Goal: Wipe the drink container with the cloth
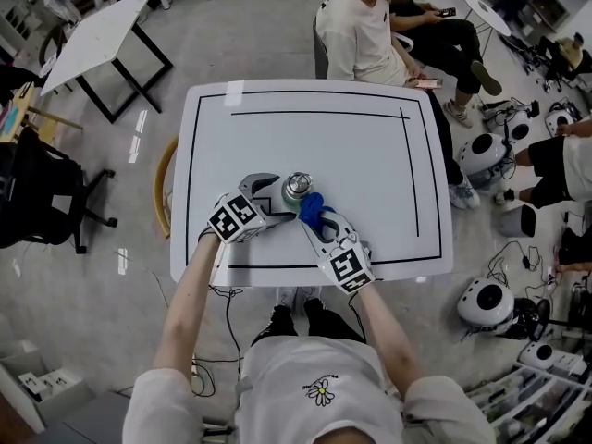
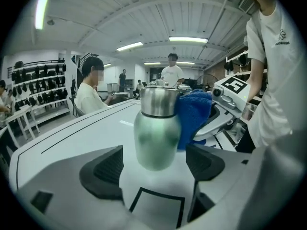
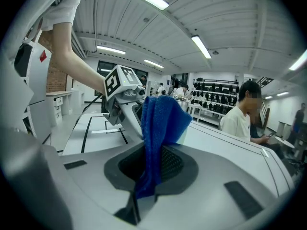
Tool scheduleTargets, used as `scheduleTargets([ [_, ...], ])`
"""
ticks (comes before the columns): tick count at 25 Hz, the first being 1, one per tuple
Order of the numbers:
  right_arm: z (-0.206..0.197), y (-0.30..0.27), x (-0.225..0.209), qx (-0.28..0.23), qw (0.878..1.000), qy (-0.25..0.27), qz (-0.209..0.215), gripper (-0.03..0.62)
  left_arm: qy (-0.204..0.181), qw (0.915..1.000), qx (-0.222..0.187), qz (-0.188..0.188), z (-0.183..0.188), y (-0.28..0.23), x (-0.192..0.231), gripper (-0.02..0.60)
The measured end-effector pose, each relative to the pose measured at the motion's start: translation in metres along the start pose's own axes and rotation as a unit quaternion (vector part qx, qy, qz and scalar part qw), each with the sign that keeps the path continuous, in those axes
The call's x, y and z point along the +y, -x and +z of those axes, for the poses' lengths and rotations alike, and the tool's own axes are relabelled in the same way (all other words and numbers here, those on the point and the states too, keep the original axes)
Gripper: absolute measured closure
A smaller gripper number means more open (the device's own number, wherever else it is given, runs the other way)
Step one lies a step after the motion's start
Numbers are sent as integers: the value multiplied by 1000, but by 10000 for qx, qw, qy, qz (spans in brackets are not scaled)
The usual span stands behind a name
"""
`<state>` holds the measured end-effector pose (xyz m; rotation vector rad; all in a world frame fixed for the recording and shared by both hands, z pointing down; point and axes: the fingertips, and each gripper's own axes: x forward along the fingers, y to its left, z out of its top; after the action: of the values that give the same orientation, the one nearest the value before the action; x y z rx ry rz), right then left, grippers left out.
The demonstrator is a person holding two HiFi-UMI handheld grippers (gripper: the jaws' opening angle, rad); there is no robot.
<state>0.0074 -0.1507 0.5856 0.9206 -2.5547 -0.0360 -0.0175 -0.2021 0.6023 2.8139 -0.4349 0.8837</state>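
Observation:
A green drink container (image 1: 297, 189) with a steel cap stands upright near the front of the white table (image 1: 370, 155). In the left gripper view the container (image 2: 156, 133) stands between the jaws of my left gripper (image 2: 153, 164), which is open; the pads (image 2: 103, 169) stand apart from it. My right gripper (image 3: 152, 164) is shut on a blue cloth (image 3: 160, 128). The cloth (image 2: 194, 116) is pressed against the container's right side, near the neck. From the head view, the left gripper (image 1: 277, 203) comes in from the left and the right gripper (image 1: 316, 218) from the front right. The cloth (image 1: 313, 208) hides most of the container in the right gripper view.
A person (image 1: 365, 30) sits at the table's far edge. A wooden chair (image 1: 165, 188) stands against its left side. A white side table (image 1: 97, 35) and a black office chair (image 1: 37, 192) are at the left; round white devices (image 1: 481, 155) and cables lie on the floor at the right.

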Motion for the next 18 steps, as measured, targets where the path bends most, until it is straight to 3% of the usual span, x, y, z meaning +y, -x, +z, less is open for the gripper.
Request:
scheduleTargets([
  [11, -4, 2, -14, 60, 9998, 32, -168, 551, -127, 9995, 65, -293, 1, -19, -10, 192],
  [18, -15, 3, -45, 226, 9987, 16, -447, 551, 5, 9995, -1, -311, 0, -16, -19, 192],
])
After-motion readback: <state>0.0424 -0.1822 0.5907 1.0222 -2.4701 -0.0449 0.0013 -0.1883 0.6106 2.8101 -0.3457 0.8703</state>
